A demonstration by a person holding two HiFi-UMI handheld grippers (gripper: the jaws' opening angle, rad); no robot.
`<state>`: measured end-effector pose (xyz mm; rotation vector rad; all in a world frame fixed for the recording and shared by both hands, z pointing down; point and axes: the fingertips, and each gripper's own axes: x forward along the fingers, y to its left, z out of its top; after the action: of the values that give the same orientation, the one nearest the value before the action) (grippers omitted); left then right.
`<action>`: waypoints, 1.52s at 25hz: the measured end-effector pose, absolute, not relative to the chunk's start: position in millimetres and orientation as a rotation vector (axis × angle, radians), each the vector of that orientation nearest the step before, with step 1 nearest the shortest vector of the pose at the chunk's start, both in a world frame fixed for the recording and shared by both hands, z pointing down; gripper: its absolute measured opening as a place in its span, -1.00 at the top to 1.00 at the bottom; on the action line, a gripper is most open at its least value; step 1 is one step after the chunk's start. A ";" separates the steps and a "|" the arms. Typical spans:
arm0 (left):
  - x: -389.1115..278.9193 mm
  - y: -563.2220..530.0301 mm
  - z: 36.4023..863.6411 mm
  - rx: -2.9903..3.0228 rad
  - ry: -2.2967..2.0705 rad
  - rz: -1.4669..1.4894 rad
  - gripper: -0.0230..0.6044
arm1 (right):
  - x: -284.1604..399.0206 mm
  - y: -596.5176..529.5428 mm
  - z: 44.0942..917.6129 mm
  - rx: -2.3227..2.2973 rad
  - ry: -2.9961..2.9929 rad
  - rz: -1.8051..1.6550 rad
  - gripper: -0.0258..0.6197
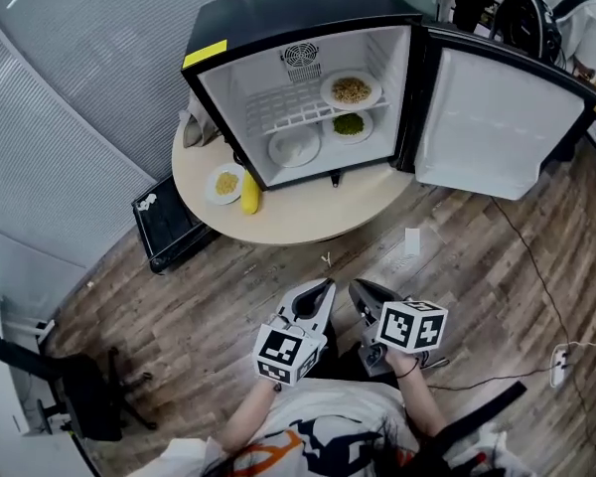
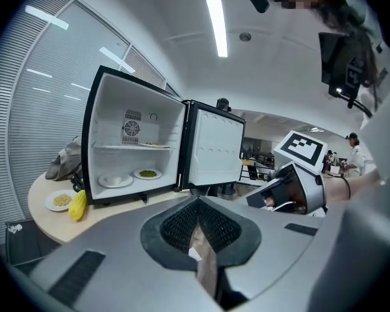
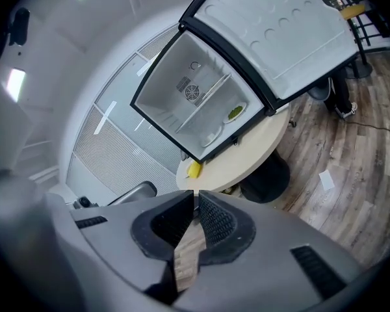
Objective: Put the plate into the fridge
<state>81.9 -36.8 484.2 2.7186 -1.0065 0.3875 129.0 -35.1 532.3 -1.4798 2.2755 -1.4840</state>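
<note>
right hand-held gripper (image 3: 196, 194) (ribbed pads (image 3: 221, 223) together) faces round table (image 3: 260, 149).

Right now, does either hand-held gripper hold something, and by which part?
Nothing is held. The left hand-held gripper and the right hand-held gripper are both shut, with nothing between their jaws.

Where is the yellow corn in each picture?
Head view: corn on the table, by the fridge's front left corner.
Left gripper view: lower left, beside a plate.
Right gripper view: centre, just above the right claw.
Shared landmark: the open fridge.
</note>
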 end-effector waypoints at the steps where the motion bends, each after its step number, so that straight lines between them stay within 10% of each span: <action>1: 80.5 -32.9 484.3 2.720 -1.006 0.393 0.90 | 127.2 -32.3 533.0 -1.474 2.273 -1.488 0.82; 38: -64.8 54.5 466.3 2.871 -0.796 0.346 0.90 | -11.3 65.7 514.6 -1.691 2.173 -1.361 0.84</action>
<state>-64.8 54.5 466.3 2.8711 -0.7964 0.3462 -11.3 65.7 514.6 -1.6906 2.1731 -1.3607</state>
